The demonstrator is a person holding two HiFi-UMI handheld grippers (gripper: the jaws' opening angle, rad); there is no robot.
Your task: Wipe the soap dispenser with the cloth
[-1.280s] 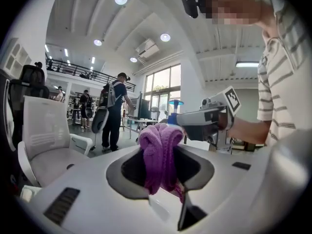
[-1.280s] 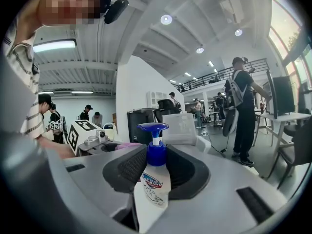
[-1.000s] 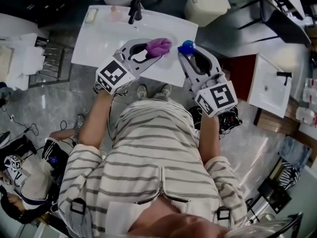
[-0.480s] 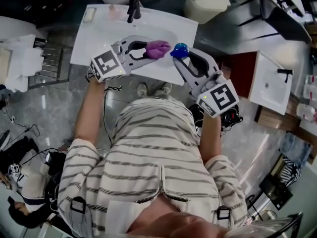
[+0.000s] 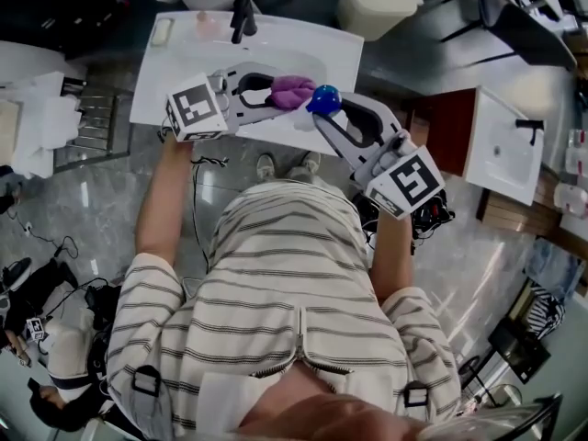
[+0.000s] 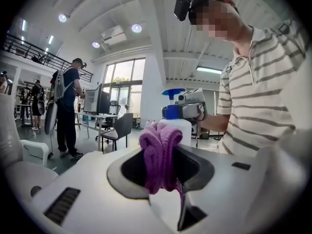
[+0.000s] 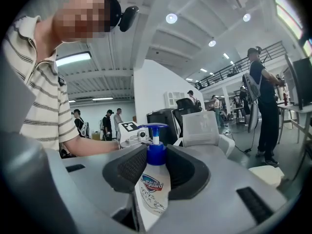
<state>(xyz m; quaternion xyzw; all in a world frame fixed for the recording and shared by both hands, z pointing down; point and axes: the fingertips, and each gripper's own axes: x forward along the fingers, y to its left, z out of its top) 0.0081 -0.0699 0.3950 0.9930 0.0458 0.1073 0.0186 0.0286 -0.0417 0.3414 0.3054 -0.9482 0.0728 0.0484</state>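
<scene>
My left gripper [image 5: 287, 91] is shut on a purple knitted cloth [image 5: 294, 89], which bulges out between its jaws [image 6: 160, 150]. My right gripper [image 5: 317, 108] is shut on a clear soap dispenser [image 7: 152, 189] with a blue pump top [image 5: 323, 96] and a printed label. Both are held in the air above the white sink counter [image 5: 184, 72]. The cloth's end sits right against the dispenser's pump top; in the left gripper view the dispenser [image 6: 179, 126] stands just behind the cloth.
A black tap [image 5: 243, 16] stands at the counter's far edge, with a soap bar [image 5: 163, 30] to its left. A cream bin [image 5: 377, 5] is behind right; a second white basin [image 5: 501, 145] is at right. People stand around the room.
Left gripper swung to point rightward, its marker cube moving left. Right gripper with the dispenser shifted left, so the cloth and pump top, apart before, now meet.
</scene>
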